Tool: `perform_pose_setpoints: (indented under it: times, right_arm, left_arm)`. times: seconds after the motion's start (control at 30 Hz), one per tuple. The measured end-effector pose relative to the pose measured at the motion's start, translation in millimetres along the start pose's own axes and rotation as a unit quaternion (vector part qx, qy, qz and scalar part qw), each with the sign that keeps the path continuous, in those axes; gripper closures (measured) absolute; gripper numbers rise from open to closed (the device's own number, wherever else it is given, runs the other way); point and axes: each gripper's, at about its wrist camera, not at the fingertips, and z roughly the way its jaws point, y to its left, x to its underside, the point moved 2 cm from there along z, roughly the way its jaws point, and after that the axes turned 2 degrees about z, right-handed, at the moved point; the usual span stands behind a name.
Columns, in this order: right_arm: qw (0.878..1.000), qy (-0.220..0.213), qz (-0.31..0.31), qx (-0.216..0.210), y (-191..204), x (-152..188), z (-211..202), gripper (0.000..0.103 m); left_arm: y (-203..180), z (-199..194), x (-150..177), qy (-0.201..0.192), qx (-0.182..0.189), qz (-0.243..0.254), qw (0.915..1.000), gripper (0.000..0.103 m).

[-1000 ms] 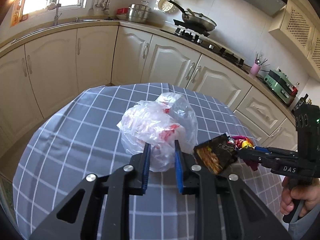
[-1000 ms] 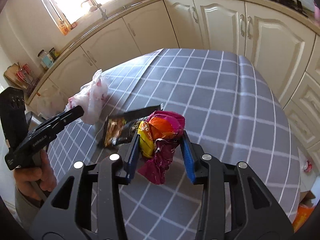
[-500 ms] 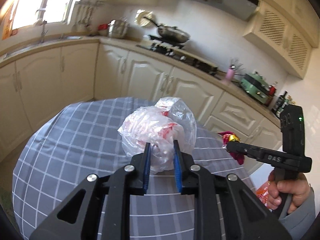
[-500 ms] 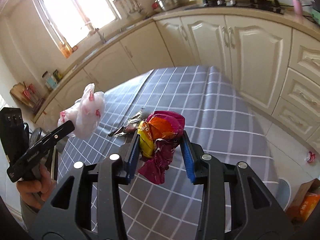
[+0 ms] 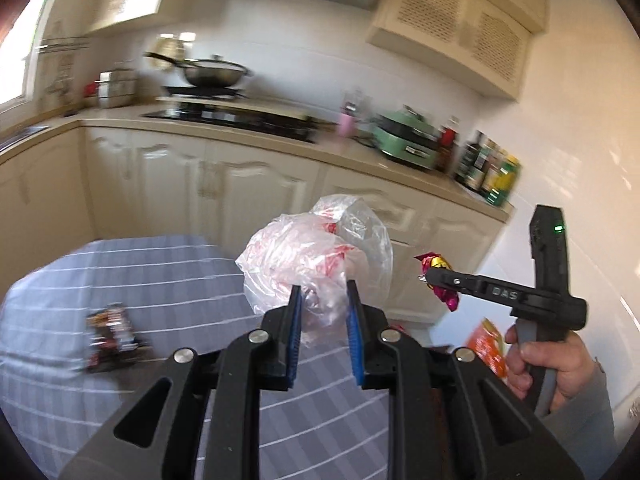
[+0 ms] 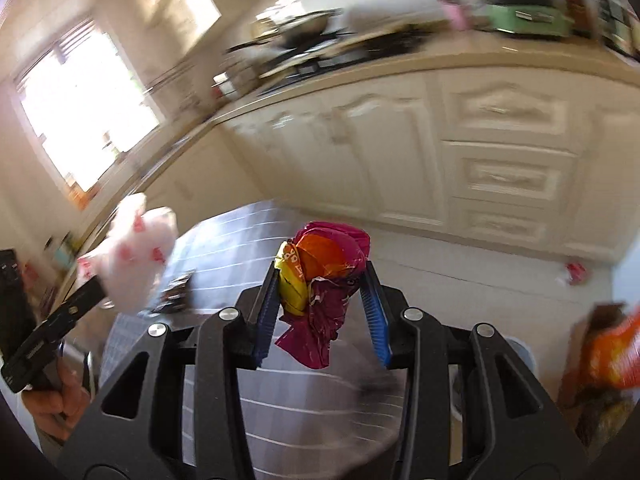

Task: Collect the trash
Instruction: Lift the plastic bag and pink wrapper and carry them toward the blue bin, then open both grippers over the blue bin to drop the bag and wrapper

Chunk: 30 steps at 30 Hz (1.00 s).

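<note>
L gripper [image 5: 320, 304] pinching a crumpled clear plastic bag [image 5: 316, 264] w/ red print, pads [image 5: 295, 320] pressed into its lower part; bag held up in the air, above the near edge of the table [image 5: 160, 280]. R gripper [image 6: 324, 300] clamped on a crumpled magenta/orange/yellow snack wrapper [image 6: 324, 272], wrapper bulging out above and hanging below the blue pads [image 6: 267, 312], also off the table. From L cam, R gripper [image 5: 434, 276] is to the right of the bag, apart from it, wrapper [image 5: 434, 268] at its tip, hand [image 5: 556, 364] on the handle. From R cam, L gripper tip [image 6: 94, 286] w/ bag [image 6: 136, 256] sits far left. Dark snack packet [image 5: 110, 332] lies flat on the grey checked cloth, left side, nothing touching it. Orange packaging [image 6: 612, 352] low right, blurred. Bkgd: cream cabinets [image 5: 240, 188], wok [image 5: 214, 74] on the hob, green appliance [image 5: 406, 142] on the counter. Both views motion-blurred.
</note>
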Motion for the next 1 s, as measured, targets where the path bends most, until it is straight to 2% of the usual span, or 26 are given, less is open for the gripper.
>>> perform_pose_setpoints:
  times: [0.17, 0.27, 0.4, 0.5, 0.63, 0.73, 0.93, 1.0]
  right_arm:
    - [0.995, 0.004, 0.071, 0.065, -96.3, 16.2, -17.6, 0.064]
    - [0.991, 0.014, 0.102, 0.090, -137.6, 32.3, -21.7, 0.064]
    - [0.985, 0.031, 0.129, 0.107, -174.5, 48.1, -18.0, 0.064]
    - [0.981, 0.045, 0.147, 0.115, -194.2, 60.0, -9.5, 0.064]
    - [0.976, 0.071, 0.166, 0.125, -220.5, 72.1, 9.5, 0.064]
    - [0.971, 0.088, 0.179, 0.128, -235.4, 80.0, 24.2, 0.064]
    - [0.963, 0.119, 0.205, 0.126, -257.7, 96.5, 54.0, 0.064]
    - [0.962, 0.125, 0.211, 0.121, -261.7, 99.9, 62.2, 0.063]
  left_arm:
    - [-61.7, 50.8, 4.0, 0.034, 0.048, 0.032, 0.9978, 0.084]
    - [-95.1, 82.8, 13.6, 0.062, 0.079, 0.043, 0.9941, 0.084]
    - [-134.2, 128.0, 30.2, 0.107, 0.112, 0.051, 0.9867, 0.084]
    - [-153.7, 164.4, 44.3, 0.149, 0.127, 0.038, 0.9799, 0.084]
    - [-169.2, 216.8, 68.2, 0.217, 0.143, 0.015, 0.9655, 0.084]
    - [-172.0, 255.1, 88.1, 0.263, 0.134, -0.004, 0.9555, 0.084]
    - [-171.7, 317.6, 114.5, 0.330, 0.129, -0.051, 0.9337, 0.083]
    - [-171.6, 332.1, 122.2, 0.350, 0.125, -0.062, 0.9264, 0.079]
